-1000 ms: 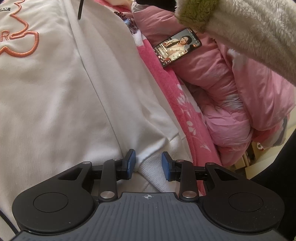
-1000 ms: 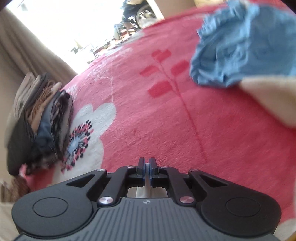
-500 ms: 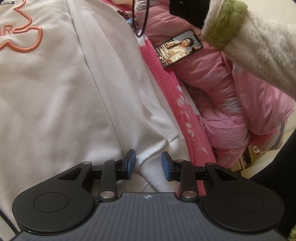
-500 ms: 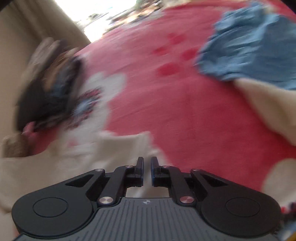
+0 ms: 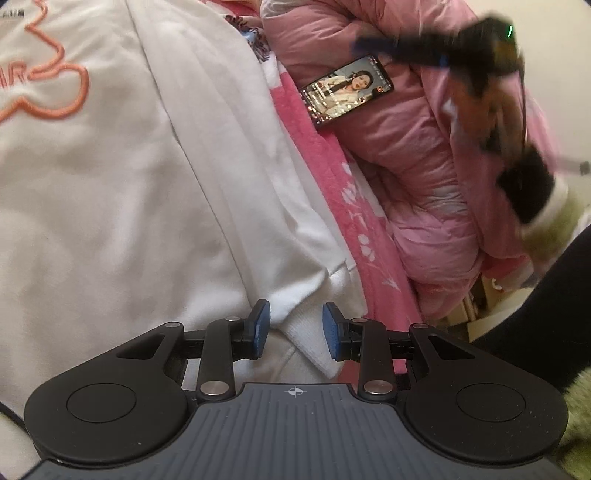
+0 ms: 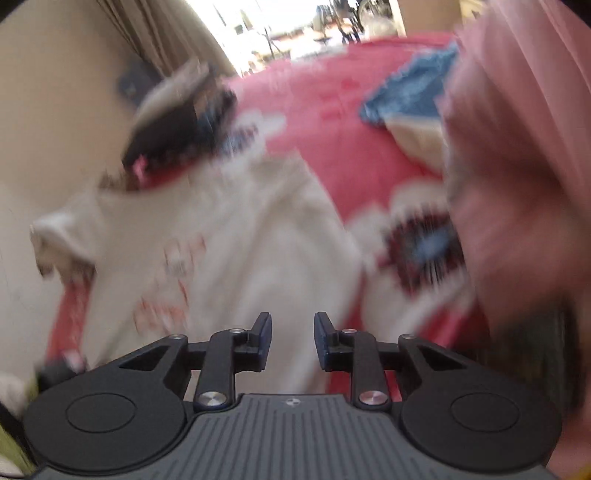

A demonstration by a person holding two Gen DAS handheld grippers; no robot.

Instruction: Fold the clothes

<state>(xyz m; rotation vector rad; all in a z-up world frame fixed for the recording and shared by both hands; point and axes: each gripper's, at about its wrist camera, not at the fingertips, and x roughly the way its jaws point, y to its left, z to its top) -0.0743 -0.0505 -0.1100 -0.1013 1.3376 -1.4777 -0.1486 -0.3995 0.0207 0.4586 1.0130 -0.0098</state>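
This is a bedroom in a home. A bed takes up most of the view, covered by a red blanket point(image 6: 325, 147) with white flowers. On the blanket lie a white sweatshirt point(image 5: 129, 184), a puffy pink quilt point(image 5: 424, 166) with a phone point(image 5: 345, 91) resting on it, and a stack of folded clothes point(image 6: 177, 122). Beyond the blanket's far edge hangs a beige curtain point(image 6: 159, 33) beside a bright window point(image 6: 295, 22).

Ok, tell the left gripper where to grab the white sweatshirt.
Take the ribbed cuff of the white sweatshirt, coming straight ahead. The left gripper is open, and the cuff's thick edge already lies between its pads, so closing there should hold the sleeve.
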